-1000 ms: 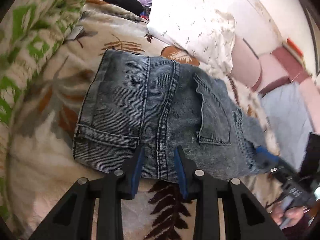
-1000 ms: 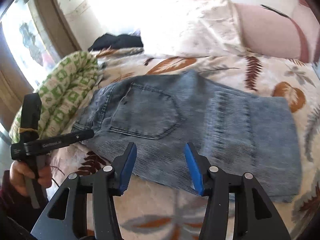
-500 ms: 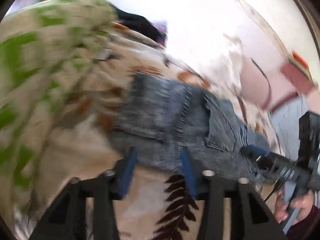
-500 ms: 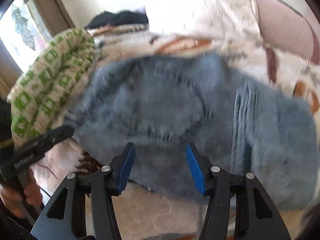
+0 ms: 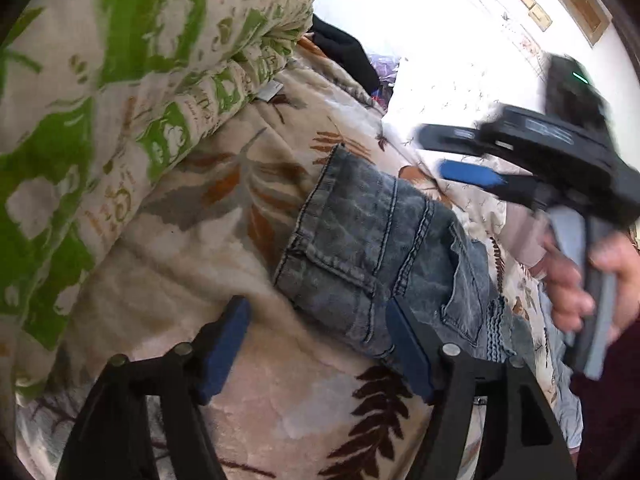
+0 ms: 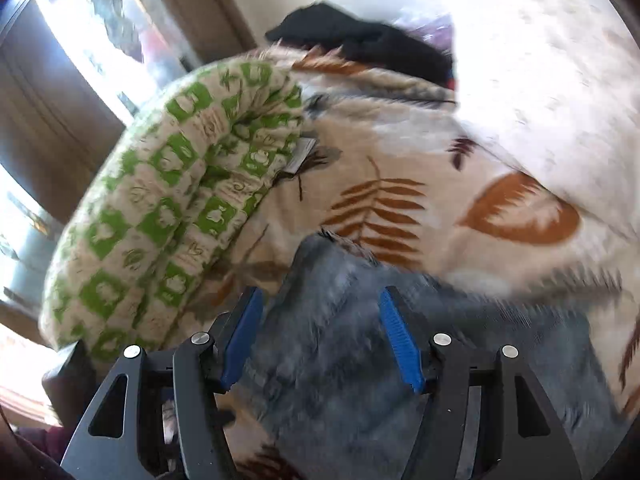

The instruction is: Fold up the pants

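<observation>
Folded grey-blue denim pants [image 5: 384,256] lie on cream leaf-print blanket [image 5: 208,216]; rolled green-patterned quilt [image 5: 100,92] to their left.

The pants [image 5: 384,256] are grey-blue washed denim, folded into a compact flat bundle that lies on the leaf-print blanket [image 5: 200,240] of the bed. The upper face shows a back pocket, a doubled stitched seam running down the middle and the waistband edge along the near side. The bundle rests just beside the green-and-cream checked quilt [image 5: 100,100], not touching it. In the right wrist view the pants [image 6: 360,360] are blurred.
</observation>
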The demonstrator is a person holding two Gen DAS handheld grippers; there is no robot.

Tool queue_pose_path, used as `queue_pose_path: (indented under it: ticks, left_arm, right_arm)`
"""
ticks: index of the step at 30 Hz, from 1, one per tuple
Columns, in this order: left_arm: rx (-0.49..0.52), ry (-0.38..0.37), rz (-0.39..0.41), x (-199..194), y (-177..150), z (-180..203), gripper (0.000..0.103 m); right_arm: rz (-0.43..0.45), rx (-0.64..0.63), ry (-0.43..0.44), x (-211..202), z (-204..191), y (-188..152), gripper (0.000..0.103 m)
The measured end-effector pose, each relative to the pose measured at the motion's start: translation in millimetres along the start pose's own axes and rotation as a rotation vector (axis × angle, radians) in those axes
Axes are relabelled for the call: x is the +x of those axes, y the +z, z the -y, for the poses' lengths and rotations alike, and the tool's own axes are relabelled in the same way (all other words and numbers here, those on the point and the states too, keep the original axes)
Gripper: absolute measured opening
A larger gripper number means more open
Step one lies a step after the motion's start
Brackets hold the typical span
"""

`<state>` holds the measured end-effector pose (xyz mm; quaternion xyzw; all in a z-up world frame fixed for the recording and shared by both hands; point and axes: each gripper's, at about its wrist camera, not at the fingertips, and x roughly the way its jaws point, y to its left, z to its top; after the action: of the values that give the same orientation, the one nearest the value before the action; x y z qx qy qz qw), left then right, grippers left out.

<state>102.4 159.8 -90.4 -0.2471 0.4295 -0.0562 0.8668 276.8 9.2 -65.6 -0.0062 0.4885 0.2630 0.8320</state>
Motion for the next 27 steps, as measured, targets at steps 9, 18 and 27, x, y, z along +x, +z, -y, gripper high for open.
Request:
queue_pose_path:
  ticks: [9,18,27]
  left_arm:
    - [0.046,0.047,-0.015,32,10,10,0.075]
    - [-0.006,0.024,-0.007,34,13,-3,0.059]
    - [-0.018,-0.035,-0.017,41,17,-10,0.025]
  right_arm:
    - [-0.166,-0.114,0.000,71,-4,42,0.067]
    - [-0.298,-0.161,0.033,126,1,32,0.055]
    - [-0.227,-0.148,-0.072,102,4,22,0.012]
